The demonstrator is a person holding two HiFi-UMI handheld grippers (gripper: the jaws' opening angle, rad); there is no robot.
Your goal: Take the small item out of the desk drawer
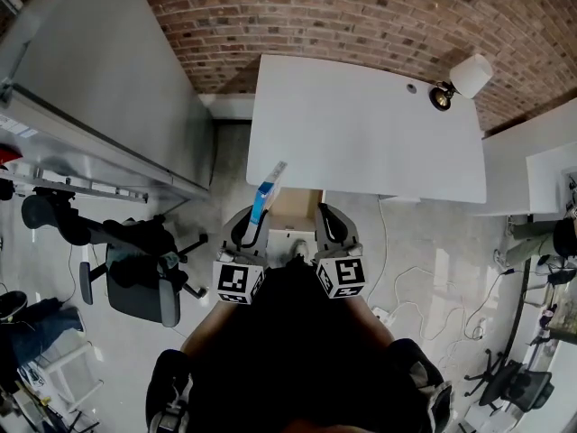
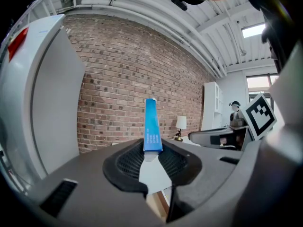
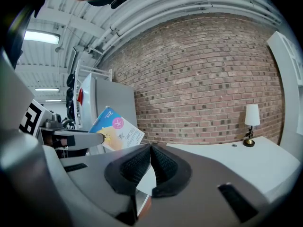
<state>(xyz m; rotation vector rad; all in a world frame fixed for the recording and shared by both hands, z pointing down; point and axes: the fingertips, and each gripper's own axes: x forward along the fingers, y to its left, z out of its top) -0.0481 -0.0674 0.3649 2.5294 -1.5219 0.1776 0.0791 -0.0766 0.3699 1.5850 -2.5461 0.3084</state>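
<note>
My left gripper [image 1: 250, 226] is shut on a flat blue and white box [image 1: 268, 190], which sticks up out of its jaws in front of the white desk [image 1: 361, 124]. In the left gripper view the box [image 2: 151, 125] stands upright between the pads of the left gripper [image 2: 152, 159]. My right gripper [image 1: 328, 225] is beside it, level with it, its pads pressed together with nothing between them [image 3: 150, 163]. The right gripper view shows the box's printed face [image 3: 116, 129] at the left. Below and between the grippers is the tan open drawer [image 1: 296, 207]; its inside is hidden.
A table lamp [image 1: 466, 78] stands at the desk's far right corner, against the brick wall [image 1: 361, 16]. A large white cabinet [image 1: 99, 79] is to the left, with an office chair [image 1: 135, 278] below it. Cables [image 1: 415, 305] lie on the floor at right.
</note>
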